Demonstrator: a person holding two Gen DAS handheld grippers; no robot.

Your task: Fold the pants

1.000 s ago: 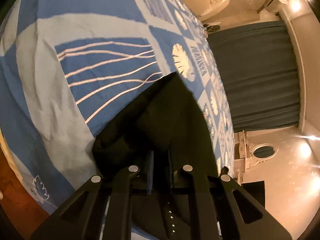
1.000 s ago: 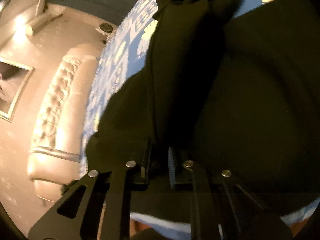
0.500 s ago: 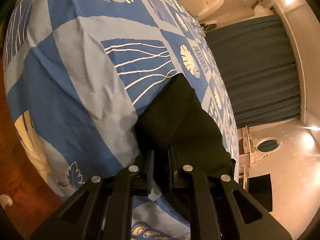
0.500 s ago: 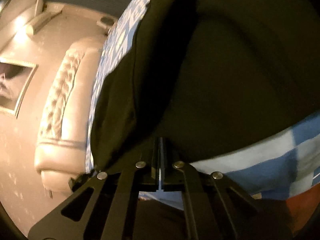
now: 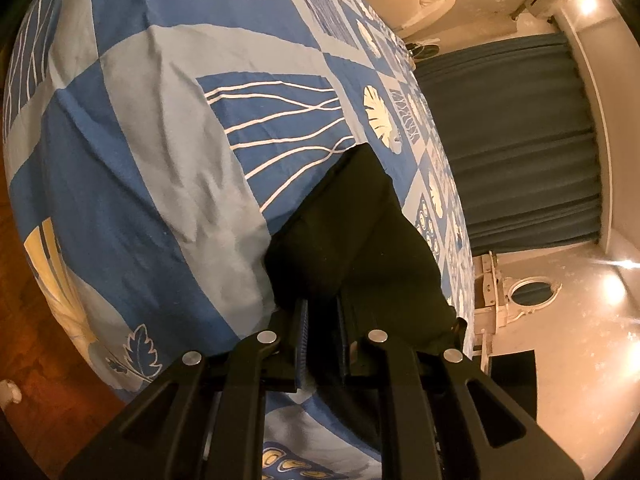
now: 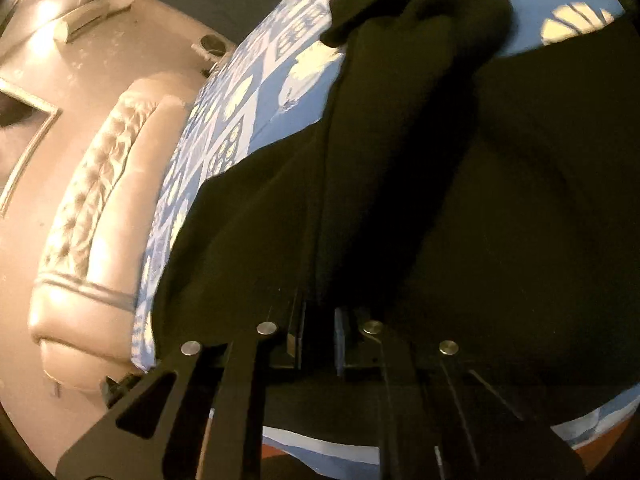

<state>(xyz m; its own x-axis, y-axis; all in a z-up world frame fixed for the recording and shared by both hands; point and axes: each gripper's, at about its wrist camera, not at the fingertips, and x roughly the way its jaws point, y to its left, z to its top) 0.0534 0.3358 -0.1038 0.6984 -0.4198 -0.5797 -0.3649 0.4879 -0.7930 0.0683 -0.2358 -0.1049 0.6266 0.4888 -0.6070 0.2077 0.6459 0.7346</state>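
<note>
The black pants (image 5: pixel 352 240) lie on a bed with a blue and white patterned cover (image 5: pixel 152 168). In the left wrist view my left gripper (image 5: pixel 320 336) is shut on an edge of the pants, and the cloth stretches away from it in a narrow strip. In the right wrist view my right gripper (image 6: pixel 320 336) is shut on another part of the pants (image 6: pixel 460 208), which fill most of that view. One end is bunched into a hump (image 6: pixel 452 4) at the far side.
A padded beige headboard (image 6: pixel 88 216) stands at the left of the right wrist view. Dark blue curtains (image 5: pixel 516 140) and a white dresser with an oval mirror (image 5: pixel 516 296) lie beyond the bed. Wooden floor (image 5: pixel 24 344) shows below the bed edge.
The left gripper stays shut on the pants. The right gripper's fingers, nearly together half a second ago, now stand slightly apart with cloth between them, and the bunched end is back in view.
</note>
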